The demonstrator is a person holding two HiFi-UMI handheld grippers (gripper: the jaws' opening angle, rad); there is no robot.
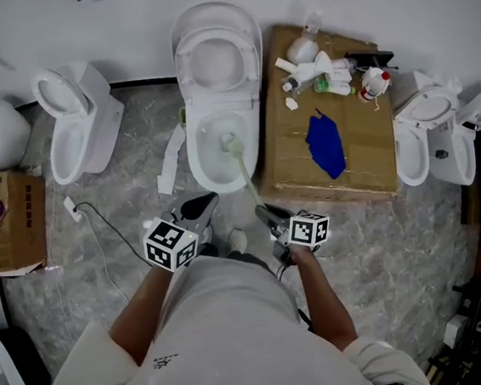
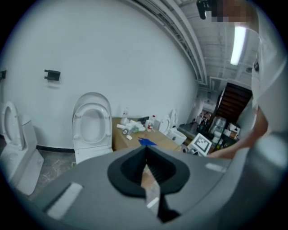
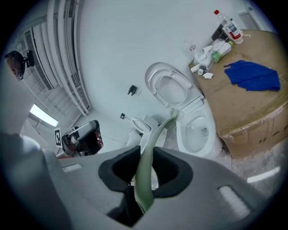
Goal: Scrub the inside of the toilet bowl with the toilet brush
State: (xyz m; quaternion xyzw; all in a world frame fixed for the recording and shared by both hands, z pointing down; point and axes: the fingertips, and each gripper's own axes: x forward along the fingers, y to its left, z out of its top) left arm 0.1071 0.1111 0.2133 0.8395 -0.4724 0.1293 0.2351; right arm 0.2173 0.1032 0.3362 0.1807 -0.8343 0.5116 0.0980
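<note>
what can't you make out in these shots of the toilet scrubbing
- Head view: whether the brush head touches the toilet bowl; pale on white, too small.
- Left gripper view: the bowl, hidden behind the left gripper's own body.
- Head and right gripper views: print on the bottles, too small.

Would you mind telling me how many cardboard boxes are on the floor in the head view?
2. The large cardboard box stands right of the middle toilet, a blue cloth on it. The smaller box sits by the left edge. Others may lie out of view.
</note>
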